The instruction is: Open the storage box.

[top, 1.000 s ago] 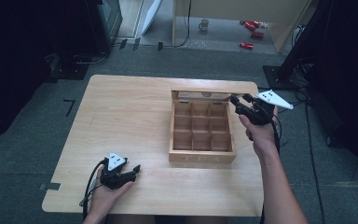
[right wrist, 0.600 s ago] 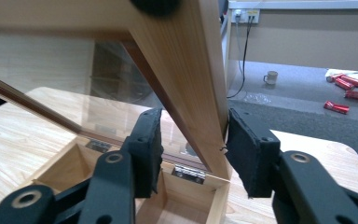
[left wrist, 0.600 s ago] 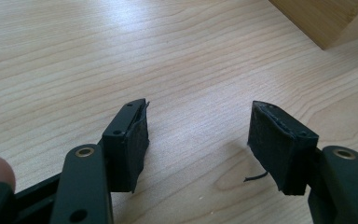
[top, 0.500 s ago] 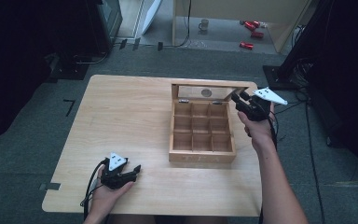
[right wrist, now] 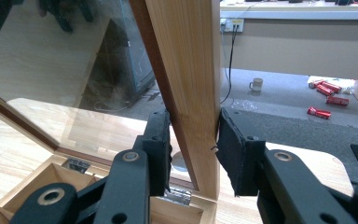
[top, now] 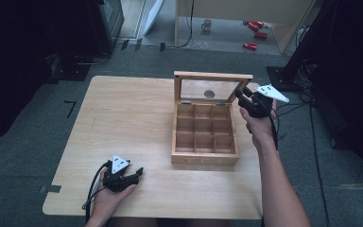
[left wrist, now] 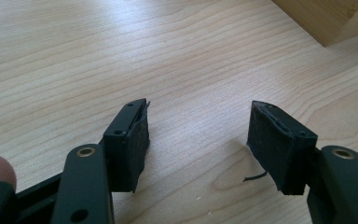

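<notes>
A wooden box [top: 204,158] with several empty compartments stands on the right half of the table. Its glass-paned lid [top: 210,75] is raised upright on hinges at the far side. My right gripper [top: 242,95] holds the lid's right frame; in the right gripper view the jaws press both faces of the wooden frame [right wrist: 186,70], right gripper [right wrist: 193,149] shut on it. My left gripper [top: 136,173] rests near the table's front left, open, with bare table between its pads [left wrist: 135,144]. A box corner [left wrist: 324,18] shows beyond it.
The light wooden table [top: 123,109] is bare to the left of the box. Beyond its far edge the floor holds red cans [top: 253,46], a mug [top: 207,23] and cables. A dark stand [top: 283,75] is off the right far corner.
The right gripper has swung the lid up from a low angle to upright, moving up and back with it. The left gripper has stayed still.
</notes>
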A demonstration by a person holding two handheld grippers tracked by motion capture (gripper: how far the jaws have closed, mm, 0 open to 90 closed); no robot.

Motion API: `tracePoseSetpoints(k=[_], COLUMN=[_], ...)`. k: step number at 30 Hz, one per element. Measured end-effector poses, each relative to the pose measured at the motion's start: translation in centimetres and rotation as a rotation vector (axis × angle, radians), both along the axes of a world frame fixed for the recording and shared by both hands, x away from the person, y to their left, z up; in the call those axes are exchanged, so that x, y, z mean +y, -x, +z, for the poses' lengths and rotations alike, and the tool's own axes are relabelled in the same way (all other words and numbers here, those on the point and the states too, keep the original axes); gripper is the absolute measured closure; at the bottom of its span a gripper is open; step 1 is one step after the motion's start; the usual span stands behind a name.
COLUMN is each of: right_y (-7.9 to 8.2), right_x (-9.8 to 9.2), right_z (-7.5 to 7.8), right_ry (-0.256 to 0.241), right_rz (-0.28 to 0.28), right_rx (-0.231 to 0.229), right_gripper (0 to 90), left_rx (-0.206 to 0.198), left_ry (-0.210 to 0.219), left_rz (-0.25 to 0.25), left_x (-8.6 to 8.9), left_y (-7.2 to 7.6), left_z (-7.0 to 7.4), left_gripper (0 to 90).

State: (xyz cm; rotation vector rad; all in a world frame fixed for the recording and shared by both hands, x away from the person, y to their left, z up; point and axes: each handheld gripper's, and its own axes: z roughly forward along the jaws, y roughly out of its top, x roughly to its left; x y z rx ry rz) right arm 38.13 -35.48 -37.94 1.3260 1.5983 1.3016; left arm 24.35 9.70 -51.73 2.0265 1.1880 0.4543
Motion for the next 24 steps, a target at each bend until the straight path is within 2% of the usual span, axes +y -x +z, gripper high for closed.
tracePoseSetpoints(k=[10, 16, 19, 24], right_y=[0.64, 0.68, 0.48, 0.01], right_x=[-0.06, -0.31, -0.56, -0.71], right_z=[-0.42, -0.34, -0.46, -0.98], right_ry=[-0.021, -0.053, -0.066, -0.061], right_rz=[0.008, 0.053, 0.071, 0.084], right_rx=[-0.009, -0.031, -0.023, -0.009], right_gripper=[64.3, 55.3, 54.6, 53.7], left_rx=[0.001, 0.004, 0.003, 0.004], left_ry=[-0.001, 0.006, 0.007, 0.007], left_rz=[-0.007, -0.006, -0.005, -0.004], left_x=[-0.05, 0.01, 0.0, 0.0], left_y=[-0.01, -0.02, -0.01, -0.01], left_z=[0.01, 0.02, 0.01, 0.01], left_gripper=[39.6, 39.7, 39.7, 39.7])
